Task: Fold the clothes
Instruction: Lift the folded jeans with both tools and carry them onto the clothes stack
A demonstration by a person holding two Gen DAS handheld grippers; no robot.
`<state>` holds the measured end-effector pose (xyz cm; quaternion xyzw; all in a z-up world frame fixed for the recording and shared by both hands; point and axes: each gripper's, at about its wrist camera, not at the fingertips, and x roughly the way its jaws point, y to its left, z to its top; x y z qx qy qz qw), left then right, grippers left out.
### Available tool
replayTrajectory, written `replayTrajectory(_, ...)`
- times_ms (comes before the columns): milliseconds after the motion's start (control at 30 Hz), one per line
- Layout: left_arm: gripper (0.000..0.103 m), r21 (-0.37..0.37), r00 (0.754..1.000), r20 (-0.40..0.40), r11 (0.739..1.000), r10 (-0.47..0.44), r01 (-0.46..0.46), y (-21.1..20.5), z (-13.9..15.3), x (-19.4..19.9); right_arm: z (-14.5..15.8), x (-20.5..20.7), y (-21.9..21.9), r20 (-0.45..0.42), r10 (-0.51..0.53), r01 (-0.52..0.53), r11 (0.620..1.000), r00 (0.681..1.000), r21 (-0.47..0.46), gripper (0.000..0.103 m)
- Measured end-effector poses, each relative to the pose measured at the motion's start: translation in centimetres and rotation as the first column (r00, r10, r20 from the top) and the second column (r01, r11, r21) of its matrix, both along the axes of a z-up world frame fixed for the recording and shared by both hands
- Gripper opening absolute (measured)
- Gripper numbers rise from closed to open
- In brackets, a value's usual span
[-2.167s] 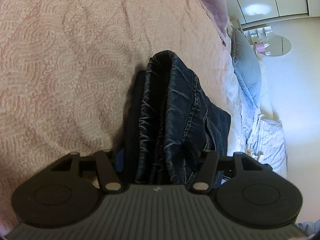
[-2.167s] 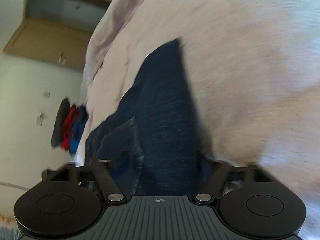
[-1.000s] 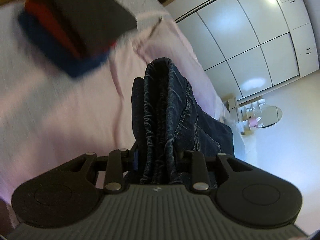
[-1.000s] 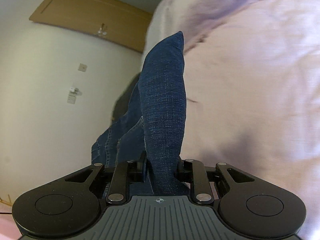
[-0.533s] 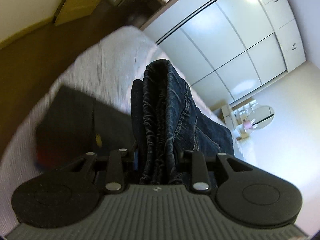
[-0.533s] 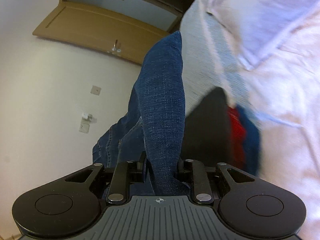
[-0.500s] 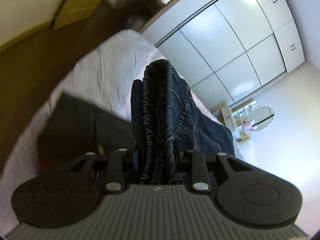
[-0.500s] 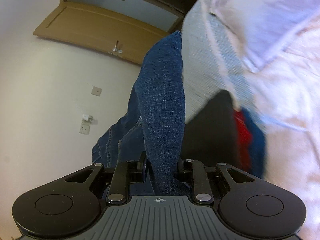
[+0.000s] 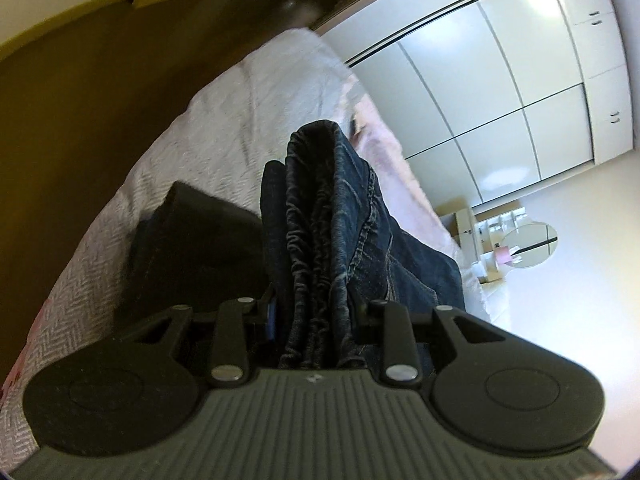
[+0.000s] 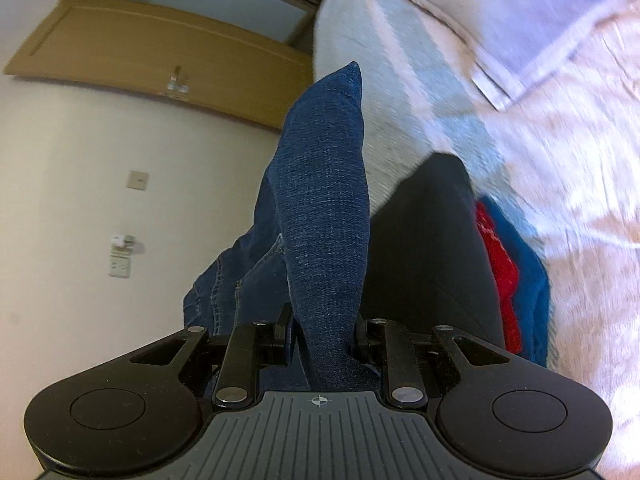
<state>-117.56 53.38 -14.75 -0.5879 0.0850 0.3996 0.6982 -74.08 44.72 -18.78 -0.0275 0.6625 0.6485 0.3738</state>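
Note:
Folded dark blue jeans [image 9: 320, 240] are clamped in my left gripper [image 9: 316, 312], which is shut on their gathered waistband edge. My right gripper [image 10: 324, 336] is shut on the other folded end of the jeans [image 10: 324, 216]. Both hold the jeans in the air above a stack of folded clothes on the bed: a black garment [image 9: 192, 248] on top, which also shows in the right wrist view [image 10: 428, 248], with a red one [image 10: 498, 264] and a blue one [image 10: 528, 280] under it.
The bed has a pink and white textured cover [image 9: 248, 112] with its edge near the stack. Brown floor [image 9: 80, 100] lies beyond it. White wardrobe doors [image 9: 500, 80] and a wooden door [image 10: 140, 52] stand at the room's sides.
Both grippers have carried the jeans a little further over the stack. The black garment now sits closer under the jeans in both views. Grips are unchanged.

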Motion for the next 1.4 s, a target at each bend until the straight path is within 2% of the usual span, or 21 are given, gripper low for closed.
replayTrajectory(233, 0.028, -0.068, 1.0, 0.006, 0.998, -0.012, 0.012, 1.4, -4.3, -0.8, -3.4, 0.0, 1.1, 0.03, 0.007, -0.005, 0.998, 1.0, -0.063, 0.023)
replayTrajectory(300, 0.031, -0.067, 1.0, -0.003, 0.998, -0.017, 0.017, 2.1, -5.3, -0.9, -4.3, 0.0, 1.0, 0.06, 0.005, -0.001, 0.997, 0.998, -0.073, 0.026)
replayTrajectory(367, 0.034, -0.051, 1.0, -0.016, 0.998, -0.022, 0.021, 2.1, -5.8, -1.0, -4.8, -0.1, 1.0, 0.101, 0.01, -0.006, 0.999, 0.995, -0.04, 0.029)
replayTrajectory(500, 0.041, -0.025, 0.996, -0.075, 0.999, -0.043, 0.041, 2.3, -5.3, -0.8, -4.6, -0.7, 0.7, 0.177, 0.02, -0.024, 0.999, 0.984, 0.023, 0.034)
replayTrajectory(600, 0.043, -0.007, 0.986, -0.16, 0.999, -0.041, 0.04, 1.7, -3.9, -0.5, -3.1, -1.3, -0.1, 0.256, 0.037, -0.056, 0.996, 0.966, 0.068, 0.041)
replayTrajectory(667, 0.043, 0.034, 0.972, -0.233, 0.999, -0.011, 0.019, 0.8, -2.5, -0.4, -2.2, -1.9, -0.8, 0.336, 0.048, -0.09, 0.99, 0.941, 0.11, 0.048)
replayTrajectory(767, 0.041, 0.106, 0.933, -0.356, 0.994, 0.054, -0.016, -0.4, -0.1, -0.6, -1.2, -2.4, -2.0, 0.463, 0.041, -0.129, 0.979, 0.885, 0.16, 0.051)
replayTrajectory(833, 0.035, 0.156, 0.906, -0.415, 0.987, 0.087, -0.024, -1.6, 1.9, -0.5, -0.7, -2.5, -2.8, 0.503, 0.027, -0.134, 0.975, 0.864, 0.178, 0.051)
replayTrajectory(867, 0.033, 0.184, 0.895, -0.436, 0.983, 0.091, -0.011, -2.4, 3.0, -0.1, -0.4, -2.6, -3.3, 0.521, 0.02, -0.139, 0.972, 0.853, 0.19, 0.051)
replayTrajectory(933, 0.019, 0.233, 0.878, -0.473, 0.971, 0.071, 0.047, -4.1, 4.6, 1.3, 0.2, -2.9, -4.5, 0.56, 0.004, -0.156, 0.962, 0.828, 0.224, 0.051)
replayTrajectory(1000, 0.016, 0.273, 0.861, -0.508, 0.953, 0.031, 0.127, -6.1, 6.0, 3.2, 1.0, -3.5, -6.2, 0.612, -0.024, -0.181, 0.945, 0.79, 0.272, 0.051)
replayTrajectory(1133, 0.011, 0.253, 0.794, -0.606, 0.933, -0.053, 0.255, -8.7, 4.5, 6.7, 1.7, -5.5, -9.6, 0.7, -0.032, -0.287, 0.898, 0.713, 0.333, 0.051)
replayTrajectory(1233, 0.009, 0.211, 0.688, -0.725, 0.937, -0.041, 0.278, -9.8, 1.1, 8.1, 1.0, -7.4, -11.5, 0.754, 0.004, -0.382, 0.864, 0.657, 0.328, 0.051)
replayTrajectory(1267, 0.009, 0.215, 0.667, -0.744, 0.936, -0.026, 0.277, -10.1, 0.1, 8.1, 0.6, -8.0, -12.1, 0.769, 0.018, -0.41, 0.854, 0.639, 0.321, 0.051)
replayTrajectory(1333, 0.009, 0.219, 0.64, -0.769, 0.943, 0.009, 0.249, -10.3, -1.6, 7.9, -0.6, -8.9, -12.7, 0.793, 0.044, -0.454, 0.838, 0.608, 0.301, 0.05)
replayTrajectory(1400, 0.009, 0.222, 0.646, -0.763, 0.952, 0.034, 0.212, -10.3, -2.6, 7.3, -1.6, -9.9, -13.2, 0.811, 0.062, -0.491, 0.822, 0.581, 0.289, 0.05)
